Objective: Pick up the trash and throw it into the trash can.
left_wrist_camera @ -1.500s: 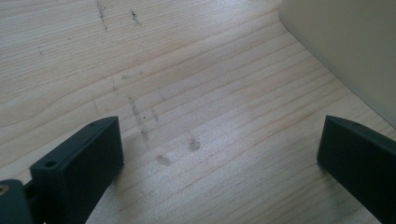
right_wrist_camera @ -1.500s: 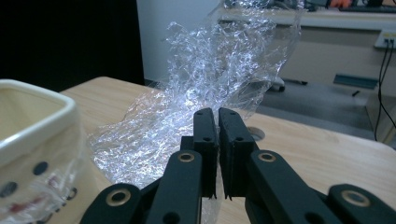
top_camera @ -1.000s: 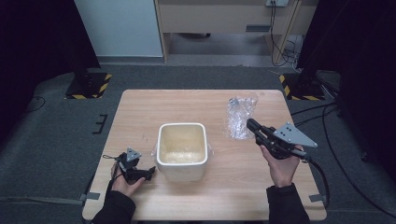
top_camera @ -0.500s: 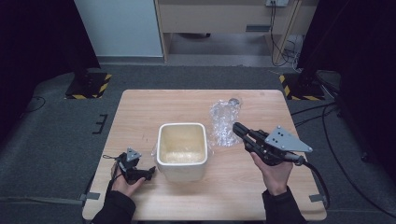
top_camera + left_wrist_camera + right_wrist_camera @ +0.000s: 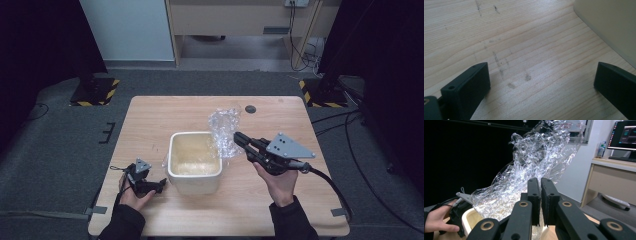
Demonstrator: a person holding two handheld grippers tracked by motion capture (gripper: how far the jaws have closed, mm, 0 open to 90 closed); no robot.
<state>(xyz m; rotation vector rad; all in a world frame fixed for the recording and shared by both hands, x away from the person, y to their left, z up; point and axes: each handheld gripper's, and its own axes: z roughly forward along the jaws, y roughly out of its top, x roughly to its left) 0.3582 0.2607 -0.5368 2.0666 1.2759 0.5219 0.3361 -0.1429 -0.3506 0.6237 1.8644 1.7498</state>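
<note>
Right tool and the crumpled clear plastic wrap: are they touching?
Touching. In the right gripper view the right tool has its black jaws closed together on the crumpled clear plastic wrap, which rises from between them.

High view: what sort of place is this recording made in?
Probably a lab or office set up for recording, not a home. A bare wooden table stands on grey carpet, hazard-striped stand bases flank it, and the right gripper view shows a desk with a lit monitor.

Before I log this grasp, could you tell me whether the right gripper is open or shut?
Shut: the right gripper pinches the crumpled clear plastic wrap, its black jaws nearly touching.
</note>
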